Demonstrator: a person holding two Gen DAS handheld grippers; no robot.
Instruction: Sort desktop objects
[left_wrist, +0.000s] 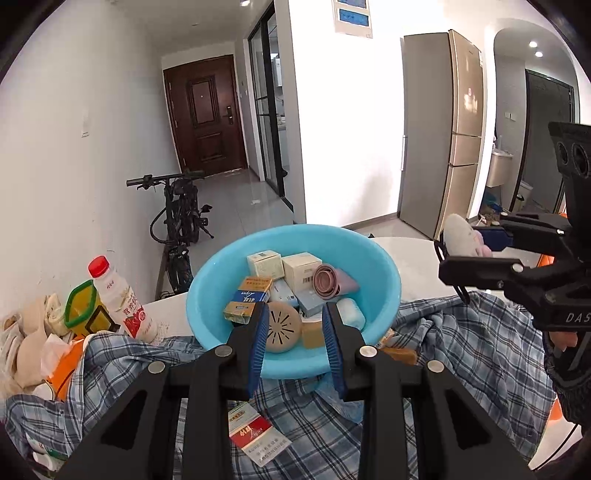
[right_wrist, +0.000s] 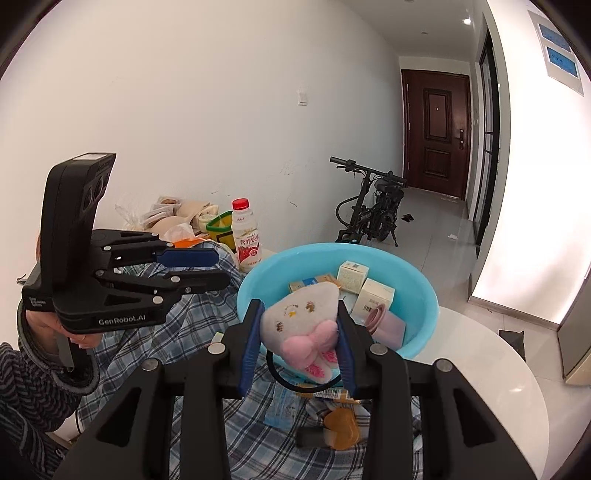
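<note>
While over blue basin (right_wrist: 424, 295) | right gripper (right_wrist: 301, 343) jaws clamping plush toy (right_wrist: 303, 325) | left gripper (left_wrist: 295, 332) jaws narrow, seemingly empty

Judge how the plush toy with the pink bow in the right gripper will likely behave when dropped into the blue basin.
The plush toy looks soft and light: the right gripper pinches it and it bulges between the pads. It would probably land quietly in the blue basin without rolling. Its black cord loop dangles and might snag.

Both grippers raised, tilted downward.
Left gripper (left_wrist: 295, 332) closed, nothing between its pads; right gripper (right_wrist: 301, 334) clamps a plush toy (right_wrist: 301, 325).
</note>
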